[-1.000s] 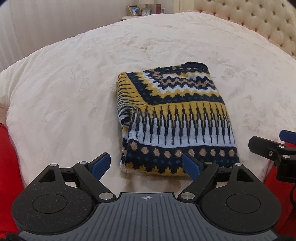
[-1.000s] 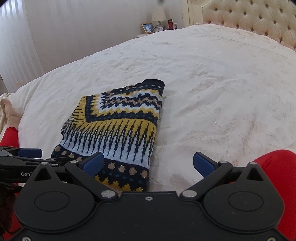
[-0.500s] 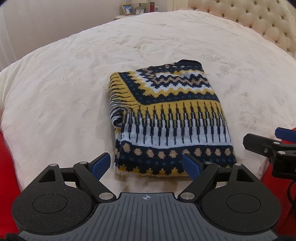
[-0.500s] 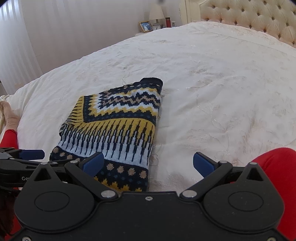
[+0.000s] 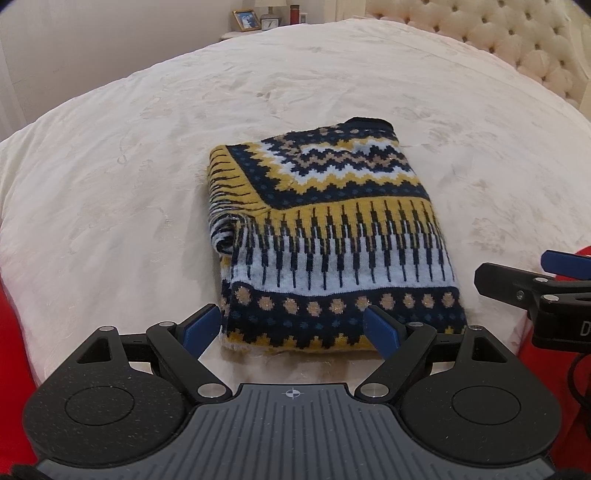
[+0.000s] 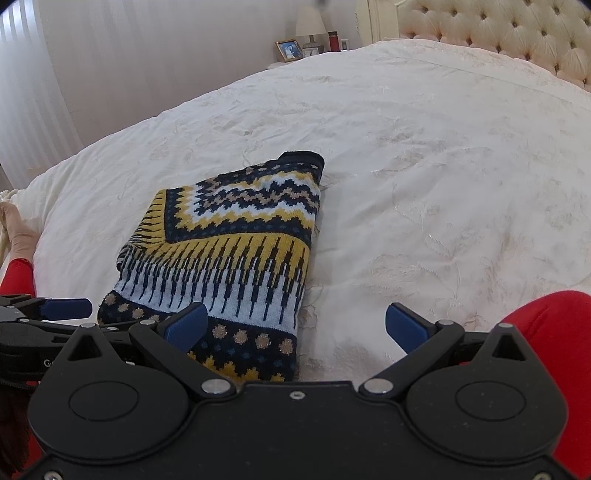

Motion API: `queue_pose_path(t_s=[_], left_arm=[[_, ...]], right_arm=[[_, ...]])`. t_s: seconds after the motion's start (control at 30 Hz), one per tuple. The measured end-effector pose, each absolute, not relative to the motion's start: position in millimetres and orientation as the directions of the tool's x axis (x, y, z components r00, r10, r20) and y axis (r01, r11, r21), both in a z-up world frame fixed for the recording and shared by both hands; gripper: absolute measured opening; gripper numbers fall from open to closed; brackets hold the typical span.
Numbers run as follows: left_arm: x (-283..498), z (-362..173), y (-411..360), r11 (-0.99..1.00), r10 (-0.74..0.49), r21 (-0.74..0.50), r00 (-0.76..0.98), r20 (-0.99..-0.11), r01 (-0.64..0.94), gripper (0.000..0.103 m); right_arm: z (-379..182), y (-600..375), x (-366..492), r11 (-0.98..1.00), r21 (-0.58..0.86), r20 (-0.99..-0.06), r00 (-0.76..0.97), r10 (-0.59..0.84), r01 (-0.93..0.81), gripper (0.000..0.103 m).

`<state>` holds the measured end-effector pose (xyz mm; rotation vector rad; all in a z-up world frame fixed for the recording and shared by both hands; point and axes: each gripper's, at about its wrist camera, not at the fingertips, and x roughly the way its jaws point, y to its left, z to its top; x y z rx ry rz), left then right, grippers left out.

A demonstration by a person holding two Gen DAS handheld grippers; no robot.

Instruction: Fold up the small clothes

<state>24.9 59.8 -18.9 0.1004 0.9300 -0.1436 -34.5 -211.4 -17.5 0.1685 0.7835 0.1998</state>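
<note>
A: So, where is the sweater (image 5: 332, 240)?
B: Folded, lying flat on the cream bedspread (image 5: 110, 184), near its front edge.
A: And the claws?
B: The left gripper (image 5: 291, 328) and the right gripper (image 6: 295, 325) both gape wide over that edge, grasping nothing.

Pretty clearly a bedroom in someone's home. There's a big bed (image 6: 424, 155) with a cream embroidered cover and a tufted, buttoned headboard (image 6: 491, 26). Back by the wall sits a nightstand (image 5: 236, 35) with a lamp (image 6: 311, 26), a framed photo (image 6: 289, 50) and a small clock (image 5: 269, 23). Pale curtains (image 6: 40, 85) hang on the left.
</note>
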Motion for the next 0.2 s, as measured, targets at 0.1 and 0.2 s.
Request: queue_pose_path(t_s=[0.1, 0.2], left_arm=[[24.4, -18.7, 59.6, 0.985, -0.085, 0.021, 0.587, -0.805, 0.171, 0.084], [24.5, -18.7, 59.5, 0.984, -0.089, 0.019, 0.587, -0.805, 0.175, 0.084]], right_arm=[[-17.5, -211.6, -34.6, 0.968, 0.224, -0.682, 0.691, 0.240, -0.115, 0.102], [-18.2, -211.0, -35.0, 0.968, 0.225, -0.683, 0.690, 0.240, -0.114, 0.102]])
